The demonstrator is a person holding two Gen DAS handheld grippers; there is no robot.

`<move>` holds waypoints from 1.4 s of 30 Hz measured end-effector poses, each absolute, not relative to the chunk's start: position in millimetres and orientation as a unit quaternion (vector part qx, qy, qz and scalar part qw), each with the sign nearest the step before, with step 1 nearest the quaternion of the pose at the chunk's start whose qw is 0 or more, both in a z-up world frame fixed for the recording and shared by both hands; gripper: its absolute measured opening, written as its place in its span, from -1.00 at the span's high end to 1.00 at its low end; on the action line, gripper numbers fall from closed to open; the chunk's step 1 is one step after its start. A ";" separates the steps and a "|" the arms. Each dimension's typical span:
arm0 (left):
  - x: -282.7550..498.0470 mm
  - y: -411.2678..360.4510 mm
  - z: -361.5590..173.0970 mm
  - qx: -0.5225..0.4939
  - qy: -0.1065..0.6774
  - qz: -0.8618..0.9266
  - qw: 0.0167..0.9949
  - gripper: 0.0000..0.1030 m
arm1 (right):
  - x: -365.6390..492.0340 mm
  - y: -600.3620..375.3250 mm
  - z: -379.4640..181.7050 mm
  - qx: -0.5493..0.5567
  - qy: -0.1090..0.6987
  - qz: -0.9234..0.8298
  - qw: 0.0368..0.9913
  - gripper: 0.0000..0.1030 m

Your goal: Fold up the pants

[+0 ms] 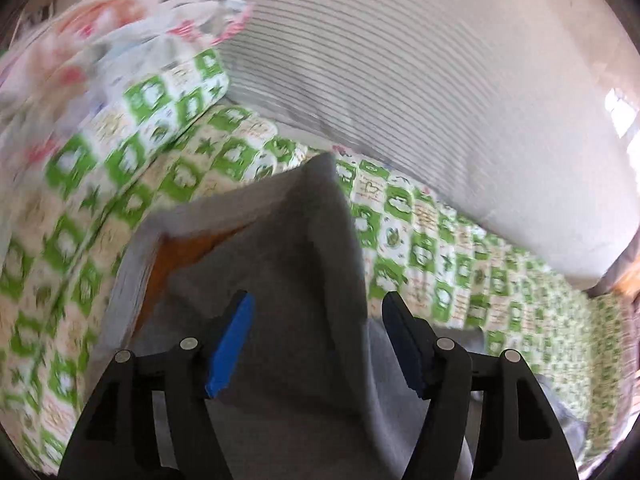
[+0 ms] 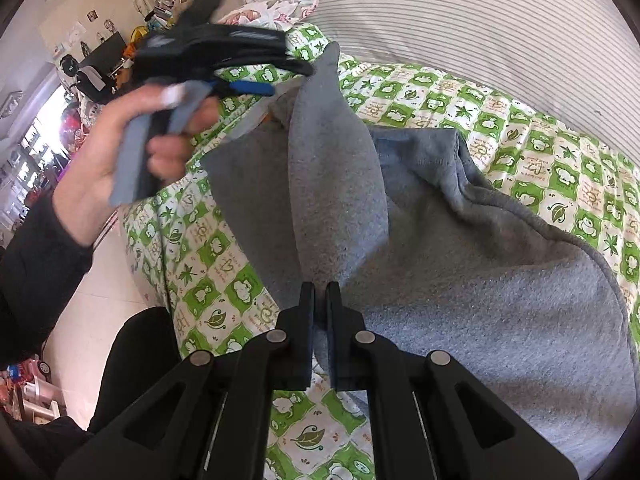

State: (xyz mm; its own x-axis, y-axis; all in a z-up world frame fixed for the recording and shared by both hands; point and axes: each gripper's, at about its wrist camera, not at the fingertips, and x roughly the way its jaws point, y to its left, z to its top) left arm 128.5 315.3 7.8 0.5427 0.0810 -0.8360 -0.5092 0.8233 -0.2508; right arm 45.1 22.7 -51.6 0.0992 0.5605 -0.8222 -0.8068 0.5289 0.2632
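Both jaws differ: right gripper (image 2: 320, 300) pinches soft, limp grey pants (image 2: 460, 272) at 6 o'clock edge; left gripper (image 1: 316, 320) wide open, empty.

Left claw (image 1: 316, 344) spread wide, grey pants (image 1: 280, 248) between its fingers, green-checked bedsheet (image 1: 440, 248) beneath, blurred

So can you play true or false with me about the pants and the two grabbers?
1. The pants are grey. True.
2. The right gripper is wide open. False: its jaws are shut on the pants.
3. The left gripper is open. True, with grey cloth showing between its fingers.
4. The sheet is plain blue. False: it has green and white squares.
5. The pants lie flat and neatly folded. False: part is lifted and bunched.
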 end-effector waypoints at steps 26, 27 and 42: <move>-20.1 358.7 21.2 -0.348 0.340 0.162 0.859 0.96 | 45.3 14.7 -39.1 -0.125 0.464 0.505 0.717 0.88; -25.1 359.1 15.1 -0.352 0.342 0.163 0.856 0.96 | 44.7 15.5 -40.9 -0.127 0.467 0.504 0.716 0.88; -68.0 365.4 -40.8 -0.373 0.382 0.200 0.821 0.17 | 41.5 34.5 -80.9 -0.177 0.531 0.471 0.682 0.58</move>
State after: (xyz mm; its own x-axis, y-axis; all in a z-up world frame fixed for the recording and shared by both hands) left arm -68.0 365.4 -40.8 0.6271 0.0435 -0.7777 -0.6147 0.6409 -0.4598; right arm 41.5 34.5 -80.9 -0.0066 0.4553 -0.8903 -0.8301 0.4940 0.2587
